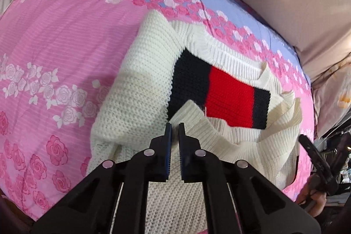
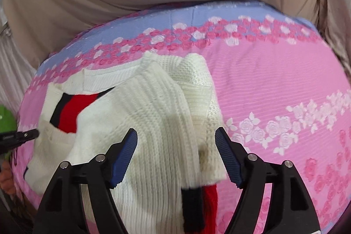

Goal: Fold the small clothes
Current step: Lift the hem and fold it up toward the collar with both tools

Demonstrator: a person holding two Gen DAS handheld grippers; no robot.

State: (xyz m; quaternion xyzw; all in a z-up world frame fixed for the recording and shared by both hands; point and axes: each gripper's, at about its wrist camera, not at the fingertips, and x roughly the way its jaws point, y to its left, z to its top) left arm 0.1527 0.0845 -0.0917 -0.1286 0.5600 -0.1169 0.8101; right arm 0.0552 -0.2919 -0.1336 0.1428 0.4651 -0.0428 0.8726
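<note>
L gripper fingers nearly together, prob. pinching white sweater cuff; R gripper fingers wide apart above sweater on pink bedsheet.

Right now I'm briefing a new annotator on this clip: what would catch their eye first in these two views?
First, the cream knit sweater with its bold navy and red stripe block, lying half folded on the pink rose-print bedspread. Next, the left gripper, nearly closed with a ribbed edge of the sweater between its fingers. In the right wrist view, the right gripper hangs wide open over the knit.
</note>
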